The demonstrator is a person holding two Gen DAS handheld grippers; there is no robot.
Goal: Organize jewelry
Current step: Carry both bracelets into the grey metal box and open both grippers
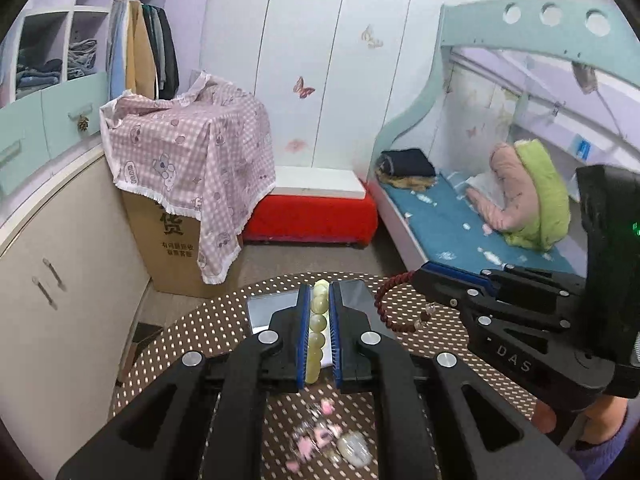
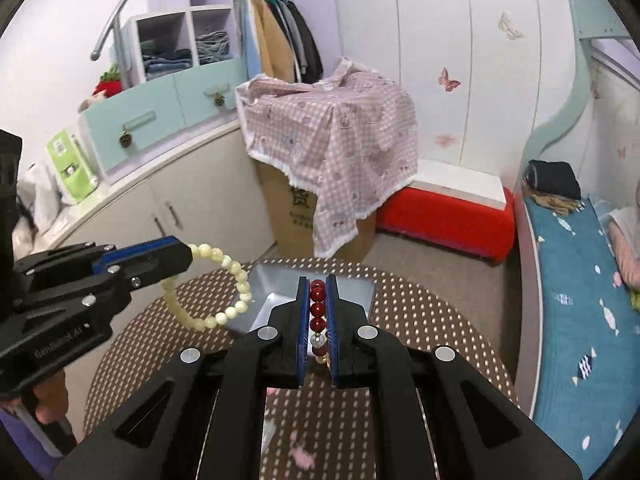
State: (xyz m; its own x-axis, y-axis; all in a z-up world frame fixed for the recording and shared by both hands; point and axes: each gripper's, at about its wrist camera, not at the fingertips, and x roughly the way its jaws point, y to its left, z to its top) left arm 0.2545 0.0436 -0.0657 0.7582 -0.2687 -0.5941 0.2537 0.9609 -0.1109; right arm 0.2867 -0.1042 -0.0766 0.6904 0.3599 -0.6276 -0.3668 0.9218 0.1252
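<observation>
My left gripper point(image 1: 319, 292) is shut on a pale cream bead bracelet point(image 1: 316, 332), held above the round brown dotted table point(image 1: 192, 344). The bracelet also shows as a full loop in the right wrist view point(image 2: 224, 280), hanging from the left gripper point(image 2: 188, 256). My right gripper point(image 2: 318, 284) is shut on a dark red bead bracelet point(image 2: 318, 304); in the left wrist view the red bracelet point(image 1: 386, 300) dangles from the right gripper point(image 1: 418, 274). A grey open tray point(image 2: 276, 284) lies on the table just beyond both grippers. Pink and clear jewelry point(image 1: 324, 436) lies on the table below my left gripper.
A cardboard box under a pink checked cloth point(image 1: 188, 160) stands behind the table. A red bench point(image 1: 312, 216) and a bed with a blue sheet point(image 1: 460, 228) are to the right. Cream cabinets point(image 2: 168, 208) run along the left.
</observation>
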